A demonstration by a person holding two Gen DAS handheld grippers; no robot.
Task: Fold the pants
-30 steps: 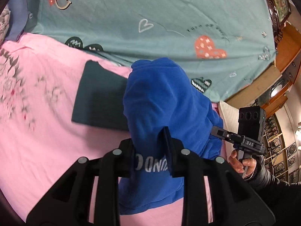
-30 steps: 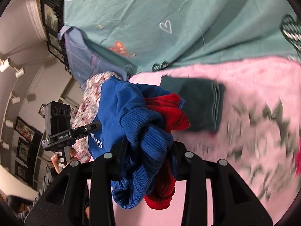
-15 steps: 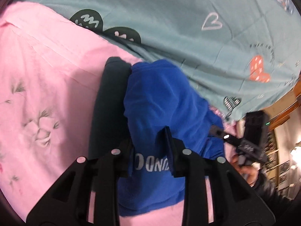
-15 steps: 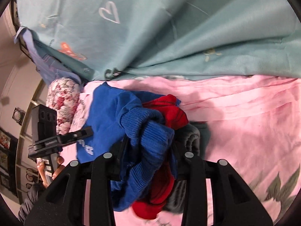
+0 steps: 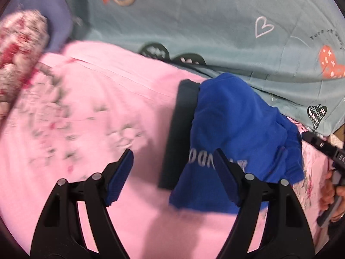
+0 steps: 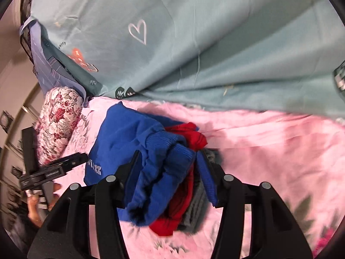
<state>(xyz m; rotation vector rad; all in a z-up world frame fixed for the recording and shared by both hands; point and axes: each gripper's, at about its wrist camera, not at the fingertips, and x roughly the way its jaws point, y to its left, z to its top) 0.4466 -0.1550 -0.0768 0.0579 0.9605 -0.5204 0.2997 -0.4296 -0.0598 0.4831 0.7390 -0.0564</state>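
The folded blue pants (image 5: 237, 125) lie on a dark green folded garment (image 5: 181, 129) on the pink bed sheet (image 5: 97, 108). My left gripper (image 5: 172, 164) is open and still opening, with nothing between its pads. It has slid left of the pants, and its right finger (image 5: 226, 172) crosses their printed edge. In the right wrist view the pants' ribbed blue cuffs (image 6: 172, 161) and red lining (image 6: 189, 136) sit between the fingers of my right gripper (image 6: 170, 168). Its jaws are opening, and the right pad stands just off the cloth.
A teal duvet (image 5: 215, 21) with heart prints is bunched along the far side of the sheet. A floral pillow (image 6: 58, 120) lies at the left. A hand (image 6: 36, 207) holds the other gripper beside the pants.
The pants came down onto the dark garment. My left gripper let go, opened wide and shifted left. My right gripper's jaws have loosened around the cuffs.
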